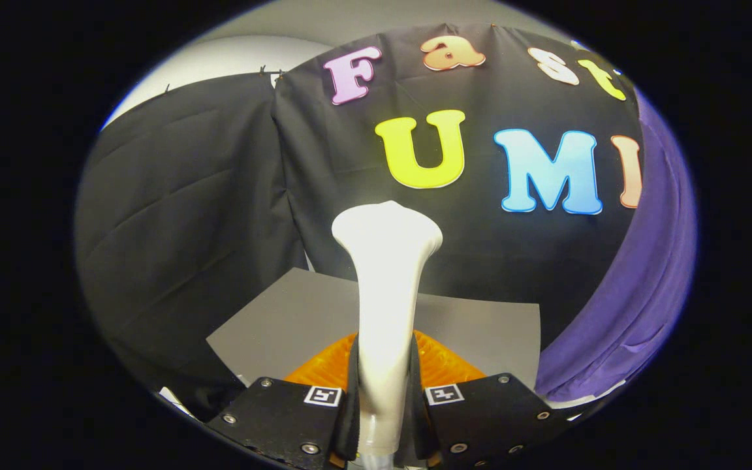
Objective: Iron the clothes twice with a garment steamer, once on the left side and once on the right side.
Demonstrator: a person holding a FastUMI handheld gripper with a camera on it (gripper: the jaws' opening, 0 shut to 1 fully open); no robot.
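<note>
Between the gripper [384, 398] fingers, clamped, the white garment steamer [386, 287] stands left of purple clothes [637, 313].

Nothing legible as a word, brand or number stands on the garment steamer [386, 307]. The only signs are two square black-and-white coded tags [322, 395], one atop each side of the gripper [386, 391], whose fingers press on the steamer's neck.
</note>
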